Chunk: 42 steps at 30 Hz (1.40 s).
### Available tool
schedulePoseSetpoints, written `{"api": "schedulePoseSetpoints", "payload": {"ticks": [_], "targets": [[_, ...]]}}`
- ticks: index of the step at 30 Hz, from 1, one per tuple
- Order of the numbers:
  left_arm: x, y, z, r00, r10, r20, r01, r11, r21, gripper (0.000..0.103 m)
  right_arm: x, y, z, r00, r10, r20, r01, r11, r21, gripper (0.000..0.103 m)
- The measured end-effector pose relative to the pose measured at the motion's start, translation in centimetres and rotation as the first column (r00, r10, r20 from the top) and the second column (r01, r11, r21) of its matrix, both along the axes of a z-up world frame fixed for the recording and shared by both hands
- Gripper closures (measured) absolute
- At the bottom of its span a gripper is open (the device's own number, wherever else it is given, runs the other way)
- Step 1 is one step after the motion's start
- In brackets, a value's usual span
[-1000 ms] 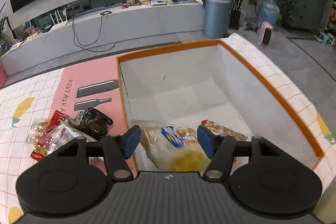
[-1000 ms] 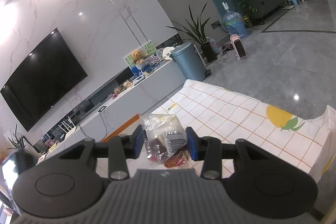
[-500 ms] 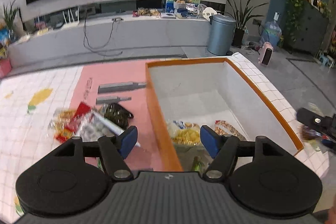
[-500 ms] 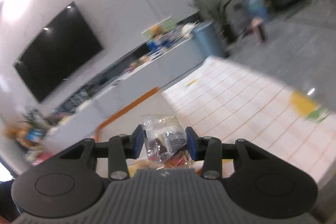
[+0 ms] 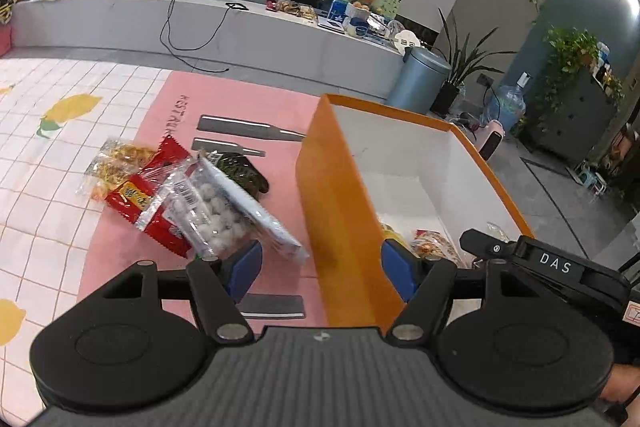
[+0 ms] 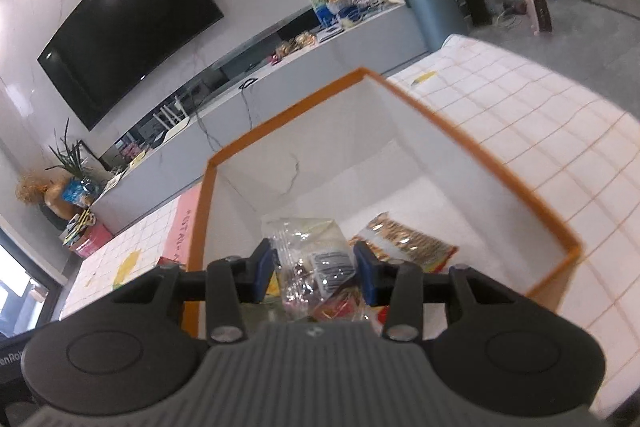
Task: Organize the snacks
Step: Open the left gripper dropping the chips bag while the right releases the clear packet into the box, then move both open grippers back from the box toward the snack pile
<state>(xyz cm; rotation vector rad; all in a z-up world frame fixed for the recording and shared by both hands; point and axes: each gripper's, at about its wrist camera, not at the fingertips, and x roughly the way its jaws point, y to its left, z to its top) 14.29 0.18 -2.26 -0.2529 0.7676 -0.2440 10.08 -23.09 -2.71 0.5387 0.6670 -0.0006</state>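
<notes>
While your right claw (image 6: 314, 275) grips a clear snack packet (image 6: 316, 259) over the orange box (image 6: 472, 131), release it inside. Your left claw (image 5: 320, 269), wide and empty, straddles the box wall; take the white-ball bag (image 5: 216, 211) next.

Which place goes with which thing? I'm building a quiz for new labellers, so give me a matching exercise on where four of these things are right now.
Things:
1. clear snack bag
2. red packet
3. bag of white balls
4. gold-patterned packet

Places:
A. on the floor of the orange box
B. on the pink mat, under other bags
C. pinched in the right claw
D. on the pink mat, just ahead of the left claw

Pairs: 1-C, 2-B, 3-D, 4-A
</notes>
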Motion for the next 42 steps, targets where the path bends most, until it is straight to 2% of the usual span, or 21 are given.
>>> {"api": "schedulePoseSetpoints", "payload": {"ticks": [3,12,19,27,31,35,39,42], "targets": [[0.5,0.9,-0.4,1.0,0.013,-0.008,-0.014,1.0,-0.021,0.023,0.1,0.3,0.3,1.0,-0.011,-0.013,0.01,0.998,-0.054,0.059],[1.2,2.1,-1.4,0.998,0.053,-0.036,-0.055,0.997,-0.061,0.023,-0.6,-1.1,0.9,0.997,-0.069,0.017,0.068,0.997,0.031,0.055],[0.9,1.6,-1.3,0.999,0.041,-0.035,-0.043,0.998,-0.054,0.023,-0.7,-0.7,1.1,0.997,-0.069,0.027,0.068,0.997,0.029,0.051],[0.1,1.8,0.3,0.998,0.058,0.0,-0.058,0.997,-0.049,0.023,-1.5,-0.5,2.2,0.996,-0.072,0.061,0.07,0.997,0.035,0.05],[-0.2,1.9,1.1,0.998,0.057,-0.001,-0.057,0.998,-0.034,0.023,-1.7,0.5,2.9,0.996,-0.043,0.084,0.043,0.999,-0.003,0.049],[-0.9,1.8,1.8,0.998,0.056,0.003,-0.056,0.998,0.005,0.023,-2.0,1.0,3.0,0.997,-0.037,0.071,0.04,0.999,-0.027,0.049],[-1.7,1.7,2.4,0.998,0.056,-0.029,-0.054,0.995,0.086,0.023,-2.3,2.2,3.1,0.998,-0.029,0.053,0.034,0.995,-0.089,0.042],[-2.4,2.2,2.7,0.997,0.058,-0.043,-0.054,0.994,0.095,0.023,-2.5,3.5,3.4,0.999,-0.007,0.048,0.013,0.992,-0.128,0.04]]}}
